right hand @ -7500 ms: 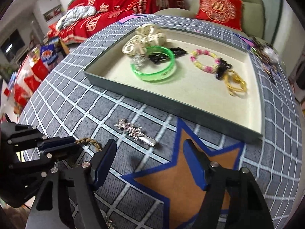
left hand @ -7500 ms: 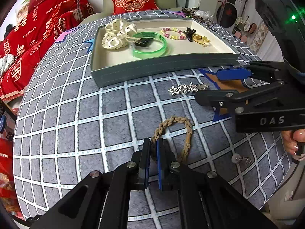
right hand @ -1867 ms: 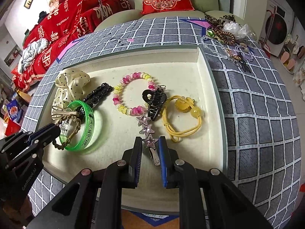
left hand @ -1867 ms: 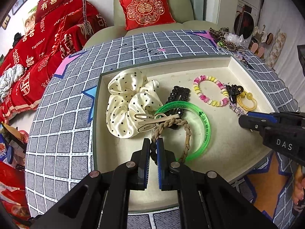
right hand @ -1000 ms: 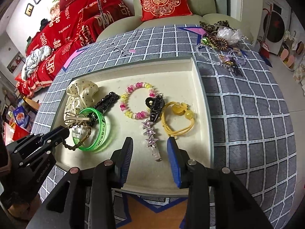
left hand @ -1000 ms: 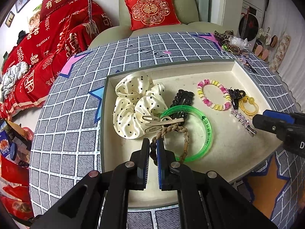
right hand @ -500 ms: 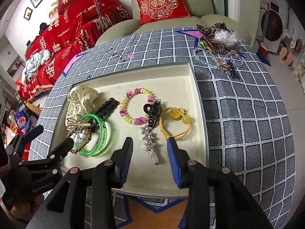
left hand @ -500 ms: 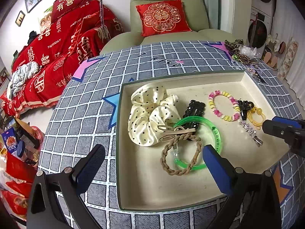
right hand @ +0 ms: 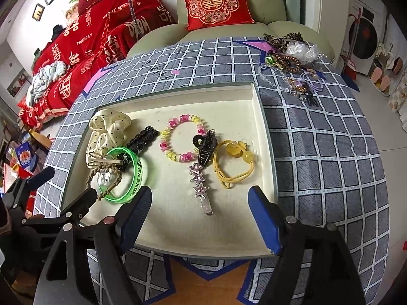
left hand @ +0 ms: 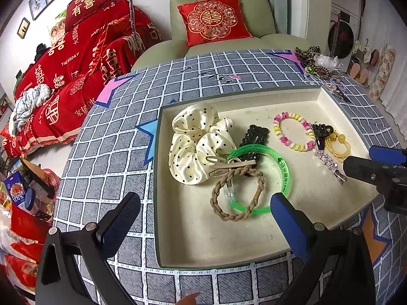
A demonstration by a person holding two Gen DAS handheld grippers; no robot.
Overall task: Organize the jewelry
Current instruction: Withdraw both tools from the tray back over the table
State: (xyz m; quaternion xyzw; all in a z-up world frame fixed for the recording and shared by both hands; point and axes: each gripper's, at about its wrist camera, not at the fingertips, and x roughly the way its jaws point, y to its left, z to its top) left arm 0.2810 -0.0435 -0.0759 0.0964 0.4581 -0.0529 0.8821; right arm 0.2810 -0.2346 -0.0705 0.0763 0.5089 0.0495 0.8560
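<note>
A cream-lined grey tray [left hand: 193, 249] [right hand: 269, 137] holds the jewelry. In it lie a braided brown hair tie [left hand: 237, 193] [right hand: 108, 175] across a green bangle [left hand: 282, 170] [right hand: 134, 178], a polka-dot scrunchie [left hand: 195, 139] [right hand: 108, 129], a black clip [left hand: 255, 137], a pink-yellow bead bracelet [left hand: 292, 132] [right hand: 178, 137], a black claw clip [right hand: 204, 147], a yellow hair tie [right hand: 235, 162] and a star hair clip [left hand: 329, 162] [right hand: 201, 185]. My left gripper [left hand: 203, 222] is open and empty above the tray's near edge. My right gripper [right hand: 199, 216] is open and empty just behind the star clip.
The tray sits on a round table with a grey checked cloth [left hand: 106, 157]. A pile of loose jewelry [right hand: 292, 58] lies at the table's far right. A green armchair with a red cushion [left hand: 213, 20] stands behind; red bedding [left hand: 76, 50] is to the left.
Over the last second my left gripper opened and let the braided hair tie drop onto the green bangle, then drew back. My right gripper opened wider and pulled back from the star clip.
</note>
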